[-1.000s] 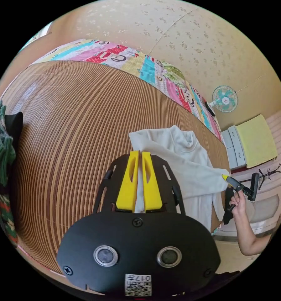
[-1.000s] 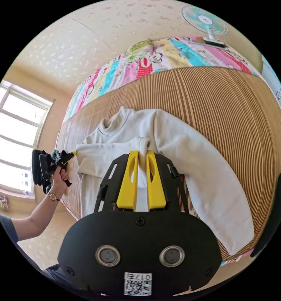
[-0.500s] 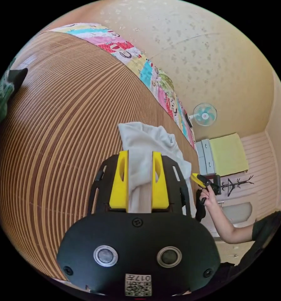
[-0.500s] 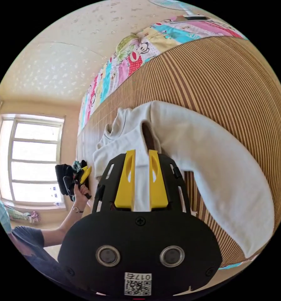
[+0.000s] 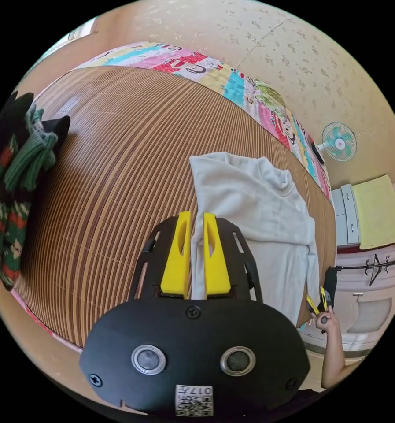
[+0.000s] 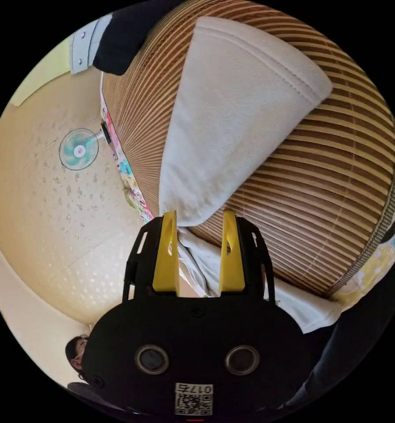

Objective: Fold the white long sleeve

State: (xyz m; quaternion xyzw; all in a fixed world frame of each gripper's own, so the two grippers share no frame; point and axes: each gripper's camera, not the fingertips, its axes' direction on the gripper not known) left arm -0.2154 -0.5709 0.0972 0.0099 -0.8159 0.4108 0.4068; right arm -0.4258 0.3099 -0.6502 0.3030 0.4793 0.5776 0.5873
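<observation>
White long sleeve (image 5: 259,220) at centre right of the left gripper view, spread on a bamboo mat (image 5: 118,167), one sleeve crossed over; left tool (image 5: 196,257) pinching its edge, right tool (image 6: 198,253) spread; most folds probably left.

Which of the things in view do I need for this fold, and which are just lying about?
Needed:
- white top
- left tongs, shut on its edge
- right tongs, open by the sleeve

Lying about:
- green knitwear
- patterned quilt
- fan
- mat
</observation>
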